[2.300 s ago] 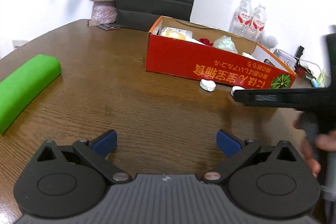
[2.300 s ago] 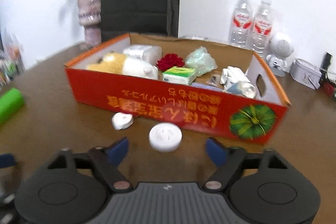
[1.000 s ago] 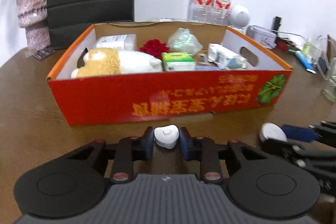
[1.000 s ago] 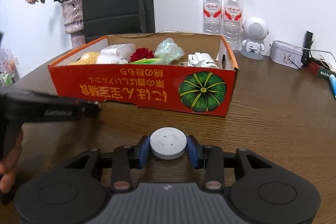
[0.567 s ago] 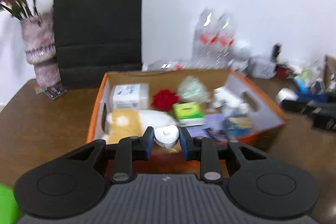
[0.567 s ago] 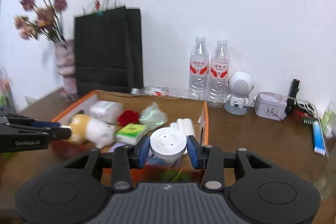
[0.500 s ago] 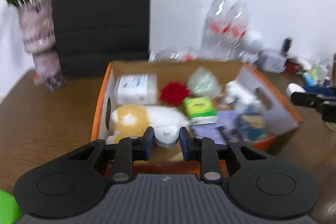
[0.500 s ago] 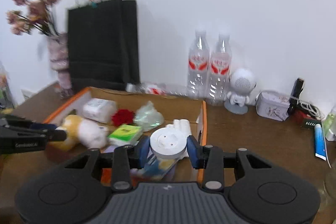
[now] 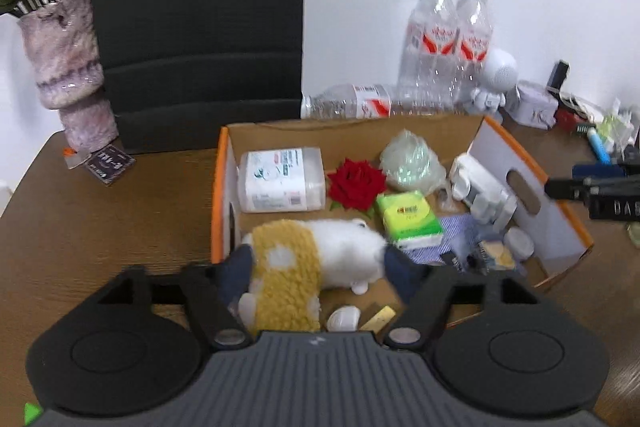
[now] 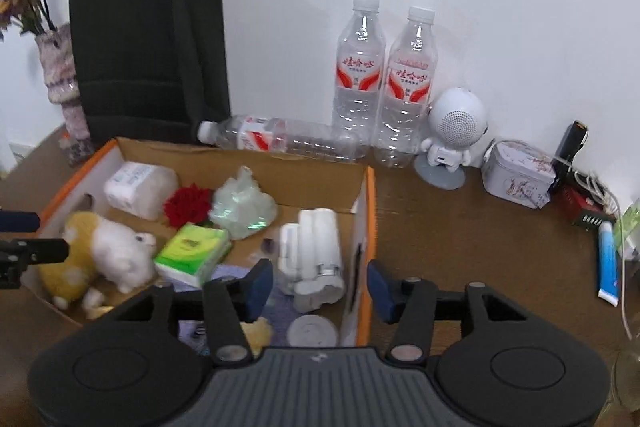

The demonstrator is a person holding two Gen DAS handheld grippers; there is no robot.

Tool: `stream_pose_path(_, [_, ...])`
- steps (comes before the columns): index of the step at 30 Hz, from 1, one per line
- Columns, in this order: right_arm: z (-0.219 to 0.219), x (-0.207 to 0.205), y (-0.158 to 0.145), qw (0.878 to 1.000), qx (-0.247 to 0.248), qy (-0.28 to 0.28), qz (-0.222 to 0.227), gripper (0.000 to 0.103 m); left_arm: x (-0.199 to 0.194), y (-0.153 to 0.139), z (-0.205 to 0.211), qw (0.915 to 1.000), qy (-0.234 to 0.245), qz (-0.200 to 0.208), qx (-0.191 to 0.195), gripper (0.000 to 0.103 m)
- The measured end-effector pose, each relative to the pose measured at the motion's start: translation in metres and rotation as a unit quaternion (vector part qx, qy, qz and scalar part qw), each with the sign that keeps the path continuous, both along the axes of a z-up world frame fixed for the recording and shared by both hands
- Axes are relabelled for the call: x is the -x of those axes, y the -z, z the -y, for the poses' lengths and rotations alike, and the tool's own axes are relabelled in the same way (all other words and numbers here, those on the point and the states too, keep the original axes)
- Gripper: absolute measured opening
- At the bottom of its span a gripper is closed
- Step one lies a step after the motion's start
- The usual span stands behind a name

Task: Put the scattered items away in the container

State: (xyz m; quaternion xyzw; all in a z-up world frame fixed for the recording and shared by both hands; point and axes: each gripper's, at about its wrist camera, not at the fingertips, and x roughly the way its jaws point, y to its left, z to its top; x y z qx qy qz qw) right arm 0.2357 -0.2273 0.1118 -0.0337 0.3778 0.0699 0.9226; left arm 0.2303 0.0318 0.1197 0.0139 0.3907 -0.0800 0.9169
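Note:
The orange cardboard box (image 9: 520, 157) holds a plush toy (image 9: 316, 263), a wipes tub, a red flower, a green tissue pack and more. My left gripper (image 9: 320, 273) is open above the box's near left part, its fingers either side of the plush. The small white heart-shaped item (image 9: 343, 319) lies on the box floor below it. My right gripper (image 10: 318, 285) is open above the box's right end (image 10: 370, 195). The white round disc (image 10: 313, 331) lies in the box beneath it; it also shows in the left wrist view (image 9: 518, 242).
A black paper bag (image 10: 148, 39), a vase with flowers (image 9: 72, 75) and water bottles (image 10: 384, 83) stand behind the box. A white robot speaker (image 10: 452, 135), a tin (image 10: 518, 173), cables and a blue tube (image 10: 608, 259) lie on the table to the right.
Both grippers have opened over the box. The heart-shaped item dropped from the left gripper and the round disc from the right; both now lie inside the box.

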Motion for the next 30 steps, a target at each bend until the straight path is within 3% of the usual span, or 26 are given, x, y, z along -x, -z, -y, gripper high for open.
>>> stream_pose_path(1, [0.000,0.000,-0.005,1.000,-0.017,-0.002,-0.012,0.062,0.000,-0.005,0.000,0.9999,-0.007,-0.009,0.001,0.100])
stream_pose_path(3, [0.000,0.000,-0.014,0.997,-0.061,-0.011,-0.047,0.078,0.001,-0.014,0.001,0.9995,-0.019,-0.026,0.000,0.101])
stream_pose_path(4, [-0.001,0.001,-0.018,0.995,-0.077,-0.017,-0.060,0.081,0.003,-0.017,0.003,0.9989,-0.027,-0.037,-0.003,0.103])
stream_pose_path(9, [-0.015,0.031,-0.025,0.997,-0.057,-0.011,-0.054,0.086,0.026,-0.020,0.007,0.9969,-0.047,-0.062,0.006,0.103])
stream_pose_path(15, [-0.019,0.074,-0.005,0.995,-0.075,-0.013,-0.068,0.087,0.061,-0.011,0.018,0.9962,-0.052,-0.070,-0.003,0.103])
stream_pose_path(17, [-0.017,0.093,0.001,0.995,-0.084,0.004,-0.058,0.087,0.086,-0.007,0.020,0.9972,-0.060,-0.045,-0.009,0.103])
stream_pose_path(20, [-0.011,0.138,0.013,0.994,-0.105,0.026,-0.011,0.091,0.141,0.006,0.024,0.9976,-0.057,0.040,-0.004,0.103])
stream_pose_path(24, [-0.012,0.199,0.053,0.994,-0.094,0.045,0.031,0.093,0.207,0.041,0.027,0.9920,-0.042,0.119,0.000,0.103])
stream_pose_path(28, [-0.019,0.226,0.092,0.997,-0.056,0.049,0.009,0.093,0.233,0.071,0.029,0.9928,-0.041,0.112,0.011,0.103])
stream_pose_path(30, [-0.025,0.237,0.101,0.998,-0.040,0.047,0.025,0.096,0.238,0.080,0.030,0.9937,-0.038,0.105,0.012,0.103])
